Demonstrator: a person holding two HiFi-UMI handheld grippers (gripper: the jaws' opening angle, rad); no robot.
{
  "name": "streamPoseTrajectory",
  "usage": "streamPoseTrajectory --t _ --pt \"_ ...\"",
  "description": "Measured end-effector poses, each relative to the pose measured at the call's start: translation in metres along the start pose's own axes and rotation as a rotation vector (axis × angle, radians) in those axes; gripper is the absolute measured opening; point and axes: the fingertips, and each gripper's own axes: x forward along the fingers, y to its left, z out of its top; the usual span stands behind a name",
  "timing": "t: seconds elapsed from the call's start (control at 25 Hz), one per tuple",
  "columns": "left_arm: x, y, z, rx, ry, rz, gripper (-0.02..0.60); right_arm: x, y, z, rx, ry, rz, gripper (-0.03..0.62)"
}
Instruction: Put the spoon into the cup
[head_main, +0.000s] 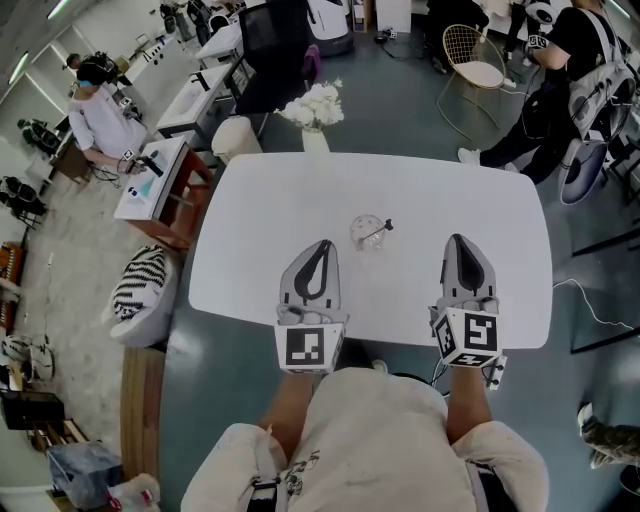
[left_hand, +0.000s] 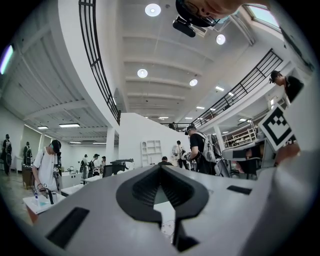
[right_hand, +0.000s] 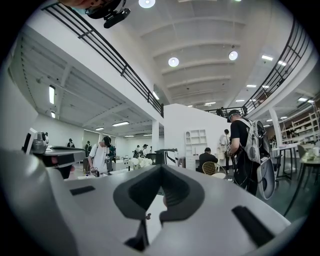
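Sitting mid-table (head_main: 270, 200), the clear cup (head_main: 368, 234) has the spoon (head_main: 384, 227) in it, with the dark handle end poking out to the right. The left gripper (head_main: 322, 244) is over the near side with its jaws pressed together on nothing. The right gripper (head_main: 458, 239) has its tips closed too and is empty. Both point level, short of the cup, one on either side.

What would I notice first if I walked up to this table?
A big white table with a clear cup in the middle, a spoon poking out. The left gripper and right gripper rest shut at the near edge; white flowers stand at the far edge.
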Motion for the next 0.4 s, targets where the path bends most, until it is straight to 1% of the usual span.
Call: streamPoseTrajectory --t 0.28,0.4 --pt "0.0013 0.0019 -0.0014 0.001 0.009 0.009 0.008 0.0024 -0.0034 0.0004 -0.007 0.001 -0.005 -0.012" --pt "0.0035 0.0002 -0.0019 0.019 0.021 -0.001 0.008 0.0028 -0.0057 0.0019 -0.012 0.002 -0.005 -0.012"
